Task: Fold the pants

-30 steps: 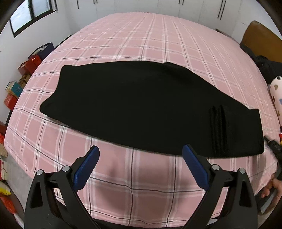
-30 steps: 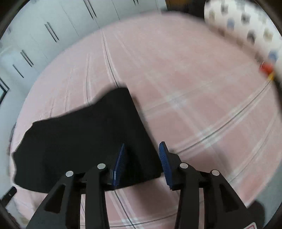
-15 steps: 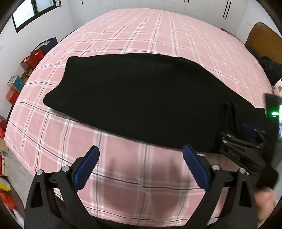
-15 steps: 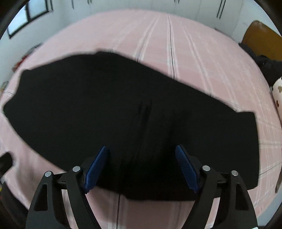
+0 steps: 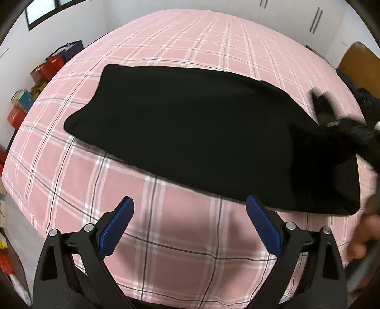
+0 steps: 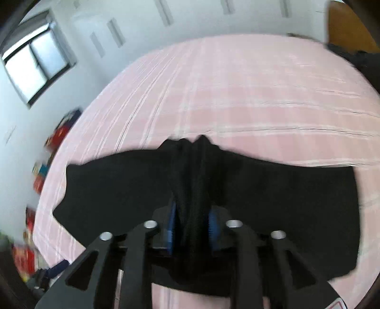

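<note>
Right tool [image 6: 191, 224]: one unit, its two blue-padded fingers [image 6: 171, 221] clenched on a bunched ridge of black fabric belonging to the pants [image 6: 273, 195]. The gathered fold rises between the pads and runs forward from them; the rest of the garment spreads flat to either side. This view is motion-blurred.

Left tool [image 5: 190, 228]: one unit, released, its two blue pads [image 5: 116, 228] spread wide with nothing between them. It hangs above bare bedding near the front edge of the bed [image 5: 166, 237], just short of the near hem of the pants [image 5: 190, 128].

Pants: one pair, black, laid lengthwise across the pink plaid bed cover. In the left wrist view the right tool [image 5: 332, 118] appears blurred at the right end of the garment, in contact with the fabric.

Surroundings: one window [image 6: 35, 69] on the left wall; several red and coloured boxes [image 5: 42, 71] stacked on the floor beside the bed; white cupboard doors [image 5: 315, 19] behind it.
</note>
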The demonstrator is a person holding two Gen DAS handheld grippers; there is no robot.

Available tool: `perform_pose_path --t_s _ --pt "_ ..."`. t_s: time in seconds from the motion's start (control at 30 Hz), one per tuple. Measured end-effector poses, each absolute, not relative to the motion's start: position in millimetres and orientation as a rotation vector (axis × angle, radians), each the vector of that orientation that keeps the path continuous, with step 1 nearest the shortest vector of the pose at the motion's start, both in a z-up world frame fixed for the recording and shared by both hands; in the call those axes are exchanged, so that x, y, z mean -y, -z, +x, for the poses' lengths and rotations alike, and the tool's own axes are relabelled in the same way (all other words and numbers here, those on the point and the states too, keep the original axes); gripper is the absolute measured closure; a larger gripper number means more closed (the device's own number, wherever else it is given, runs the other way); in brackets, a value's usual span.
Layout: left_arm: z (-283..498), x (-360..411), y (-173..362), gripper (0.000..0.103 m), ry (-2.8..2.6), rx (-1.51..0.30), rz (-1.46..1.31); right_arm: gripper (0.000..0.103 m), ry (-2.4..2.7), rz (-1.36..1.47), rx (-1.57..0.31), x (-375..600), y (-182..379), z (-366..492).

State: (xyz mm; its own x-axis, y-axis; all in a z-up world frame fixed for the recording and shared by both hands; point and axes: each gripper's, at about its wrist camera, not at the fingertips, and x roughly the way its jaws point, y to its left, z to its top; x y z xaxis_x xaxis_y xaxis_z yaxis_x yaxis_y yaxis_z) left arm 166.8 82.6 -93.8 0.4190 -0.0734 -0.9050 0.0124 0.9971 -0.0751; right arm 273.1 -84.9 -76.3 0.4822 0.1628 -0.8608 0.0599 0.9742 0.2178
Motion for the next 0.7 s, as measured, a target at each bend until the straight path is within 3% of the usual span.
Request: perform_pose_path --t_s 0.03,0.17,0.2,0.27,0.4,0.53,0.7 --pt "166.9 -88.7 93.7 0.01 0.05 -1.14 -0.079 0.058 -0.067 0.199 -1.142 76.4 96.0 276.7" --pt "167.5 -115.5 88.8 0.01 0.026 -1.121 -0.109 0.056 -0.051 0.219 -0.96 84.4 64.6 237.4" --pt "168.1 -125.5 88.5 0.01 0.01 -1.111 -0.113 0.047 -0.031 0.217 -0.935 92.5 55.8 224.7" --pt "169.6 -138.7 89.3 0.01 -0.016 -1.104 -0.133 0.039 0.047 0.199 -0.899 121.1 43.0 197.1" --pt "169.5 -146.4 85.9 0.01 -0.035 -1.093 -0.186 0.034 0.24 0.29 -0.894 211.5 43.7 148.0" --pt "165.2 -125.4 85.3 0.01 -0.009 -1.093 -0.169 0.033 0.335 0.476 -0.938 281.0 66.1 109.2" --pt "174.6 -73.9 81.1 0.01 0.112 -1.124 -0.18 0.033 0.238 0.687 -0.97 299.3 95.0 110.3"
